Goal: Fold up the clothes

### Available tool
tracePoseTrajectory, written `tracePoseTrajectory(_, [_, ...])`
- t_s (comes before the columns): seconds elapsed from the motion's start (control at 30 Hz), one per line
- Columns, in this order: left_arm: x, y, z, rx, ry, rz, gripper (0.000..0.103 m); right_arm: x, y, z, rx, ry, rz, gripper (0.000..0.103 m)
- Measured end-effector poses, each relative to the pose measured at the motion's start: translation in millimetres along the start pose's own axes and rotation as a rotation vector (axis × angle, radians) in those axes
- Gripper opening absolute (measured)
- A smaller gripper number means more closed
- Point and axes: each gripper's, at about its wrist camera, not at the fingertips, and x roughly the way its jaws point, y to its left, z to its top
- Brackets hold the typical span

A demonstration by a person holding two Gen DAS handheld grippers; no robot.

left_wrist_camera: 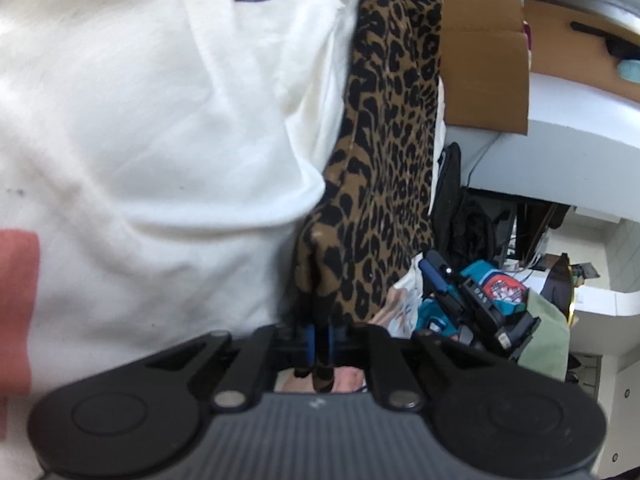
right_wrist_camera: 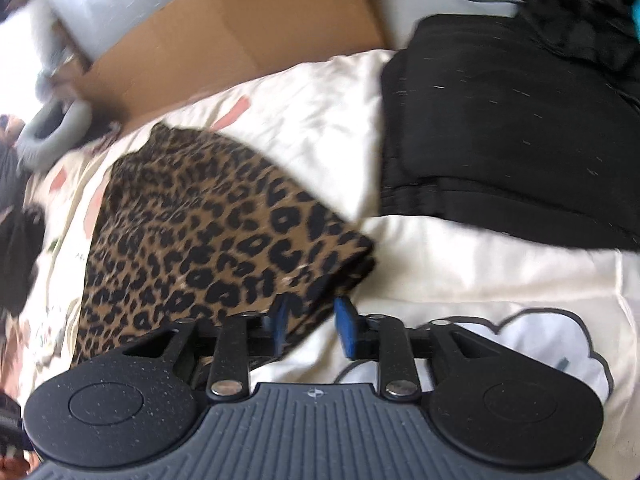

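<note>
Two grippers on leopard-print cloth (right_wrist_camera: pixel 208 232): left gripper (left_wrist_camera: pixel 320 338) jaws pinched on its edge, right gripper (right_wrist_camera: pixel 312 320) jaws apart around corner; cloth partly doubled on bed sheet (right_wrist_camera: pixel 460 272), fold unfinished.

You are in a lived-in bedroom: a bed with cream printed bedding (right_wrist_camera: pixel 460 264), folded black clothes (right_wrist_camera: pixel 512 132) upper right, a cardboard box (right_wrist_camera: pixel 240 36) behind.

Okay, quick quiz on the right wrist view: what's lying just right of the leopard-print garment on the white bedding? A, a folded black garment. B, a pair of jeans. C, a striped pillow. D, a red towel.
A: a folded black garment lies on the white bedding, right of the leopard-print garment; nothing red, denim or striped lies there.
</note>
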Motion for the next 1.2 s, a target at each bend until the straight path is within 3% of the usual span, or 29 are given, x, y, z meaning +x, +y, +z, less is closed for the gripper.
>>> tracePoseTrajectory(0.23, [-10,-11,3,0.031,0.017,0.049,0.005,13,-21,5,0.147,-0.038,0.038,0.041])
tracePoseTrajectory(0.53, [-33,-29,6,0.037,0.010,0.127,0.004,15,-9,20,0.040,-0.045,0.038,0.041])
tracePoseTrajectory(0.63, [-38,-35,9,0.056,0.018,0.155,0.004,12,3,25,-0.068,-0.043,0.074,0.041])
tracePoseTrajectory(0.97, [-51,-41,15,0.081,0.010,0.207,0.004,55,19,48,-0.245,0.089,0.062,0.041])
tracePoseTrajectory(1.2, [-55,-47,17,0.103,0.012,0.207,0.004,70,14,46,-0.232,0.180,0.077,0.041])
